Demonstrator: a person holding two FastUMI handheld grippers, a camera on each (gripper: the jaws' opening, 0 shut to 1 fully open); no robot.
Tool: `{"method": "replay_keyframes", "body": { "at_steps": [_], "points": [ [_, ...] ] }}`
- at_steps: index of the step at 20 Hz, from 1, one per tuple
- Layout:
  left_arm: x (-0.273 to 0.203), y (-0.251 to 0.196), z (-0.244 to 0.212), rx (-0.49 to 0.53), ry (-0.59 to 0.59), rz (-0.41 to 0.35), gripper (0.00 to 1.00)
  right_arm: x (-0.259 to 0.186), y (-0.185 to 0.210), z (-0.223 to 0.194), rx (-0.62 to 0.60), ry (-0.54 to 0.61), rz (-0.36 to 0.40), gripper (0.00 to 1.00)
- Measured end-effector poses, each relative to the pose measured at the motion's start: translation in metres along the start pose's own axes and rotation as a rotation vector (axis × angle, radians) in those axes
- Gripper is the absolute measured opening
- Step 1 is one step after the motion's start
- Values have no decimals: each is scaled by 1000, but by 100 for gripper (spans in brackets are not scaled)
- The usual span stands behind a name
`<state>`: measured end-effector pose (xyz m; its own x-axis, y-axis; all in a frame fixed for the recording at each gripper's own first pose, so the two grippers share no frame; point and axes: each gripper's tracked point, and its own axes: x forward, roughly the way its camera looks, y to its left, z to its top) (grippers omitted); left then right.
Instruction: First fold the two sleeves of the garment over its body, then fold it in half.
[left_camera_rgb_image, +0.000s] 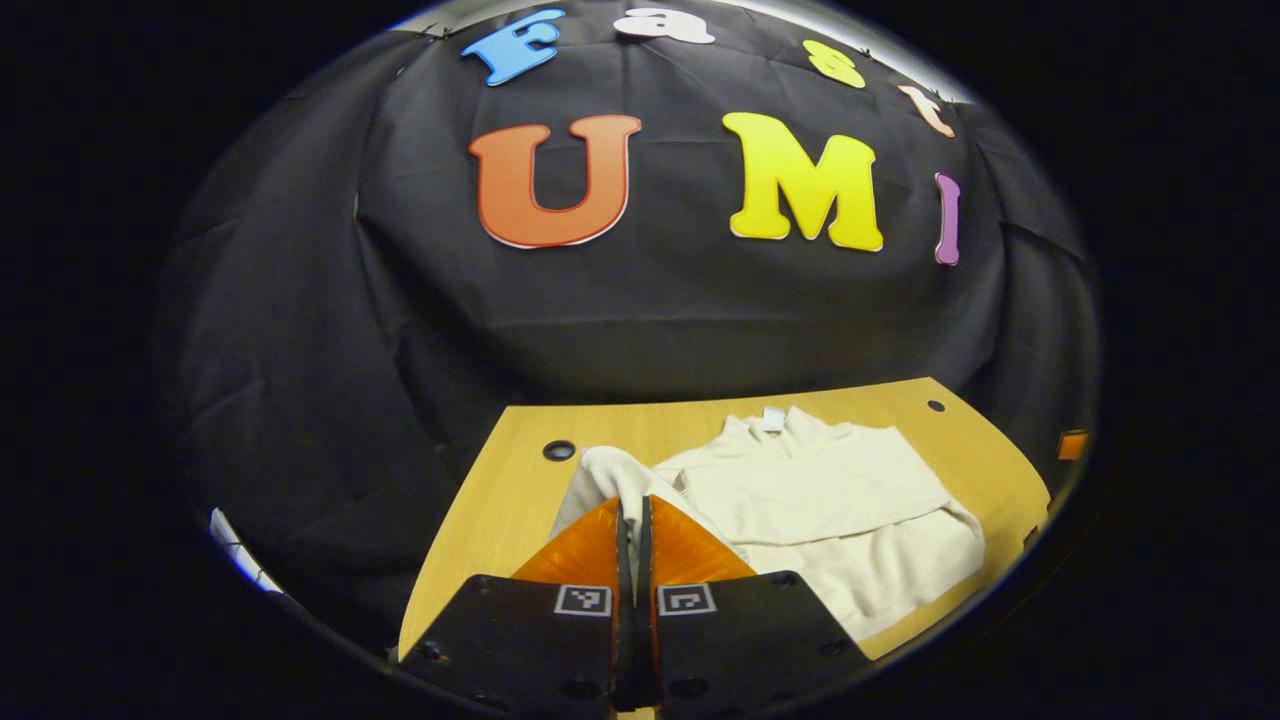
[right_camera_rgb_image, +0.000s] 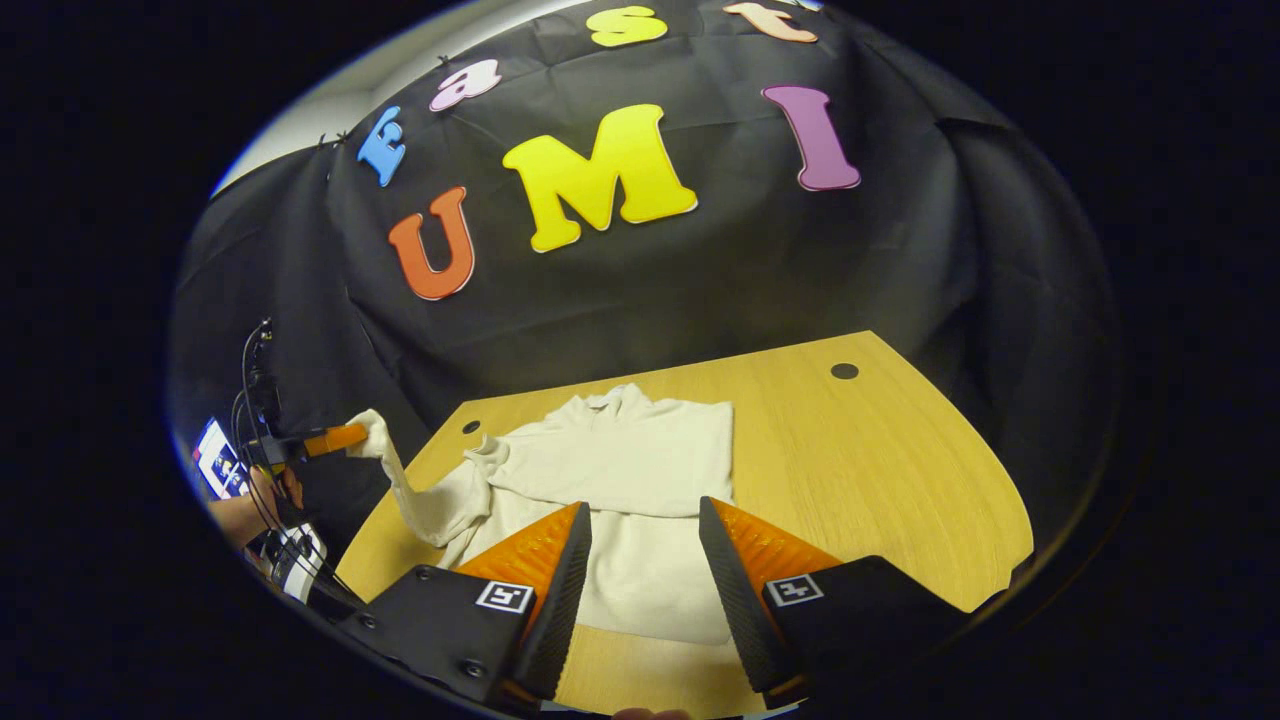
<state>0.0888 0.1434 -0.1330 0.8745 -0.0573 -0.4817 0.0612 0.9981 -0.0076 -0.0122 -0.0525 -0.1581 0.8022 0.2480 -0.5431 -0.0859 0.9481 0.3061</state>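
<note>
left hand-held gripper (left_camera_rgb_image: 632, 520) clamps the cream knit sleeve (left_camera_rgb_image: 610, 475); right hand-held gripper (right_camera_rgb_image: 645, 540) gapes apart.

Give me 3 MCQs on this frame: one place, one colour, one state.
1. Where does the garment lie?
A. on the wooden table
B. on the floor
C. in a basket

2. What colour is the garment?
A. red
B. cream
C. blue

3. What is the left gripper doing?
A. open above the table
B. shut on a sleeve
C. shut on a hanger

Key:
1 A, it is spread over the tabletop.
2 B, the cloth is cream in both views.
3 B, its fingers meet on cloth in the left gripper view, and the right gripper view shows the sleeve lifted off the table's edge.
</note>
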Motion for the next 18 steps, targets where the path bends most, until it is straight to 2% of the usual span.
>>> {"method": "replay_keyframes", "body": {
  "at_steps": [6, 10, 14, 18],
  "points": [
    [57, -86, 71, 64, -63, -140, 3, -14, -53, 14, 39, -36, -77, 69],
    [86, -160, 97, 121, -81, -260, 2, -26, -90, 23, 58, -54, -136, 69],
    [114, -244, 95, 145, -62, -394, 2, -38, -119, 24, 75, -66, -192, 69],
    [134, -320, 68, 173, 9, -521, 2, -57, -147, 14, 90, -49, -263, 69]
  ]
}}
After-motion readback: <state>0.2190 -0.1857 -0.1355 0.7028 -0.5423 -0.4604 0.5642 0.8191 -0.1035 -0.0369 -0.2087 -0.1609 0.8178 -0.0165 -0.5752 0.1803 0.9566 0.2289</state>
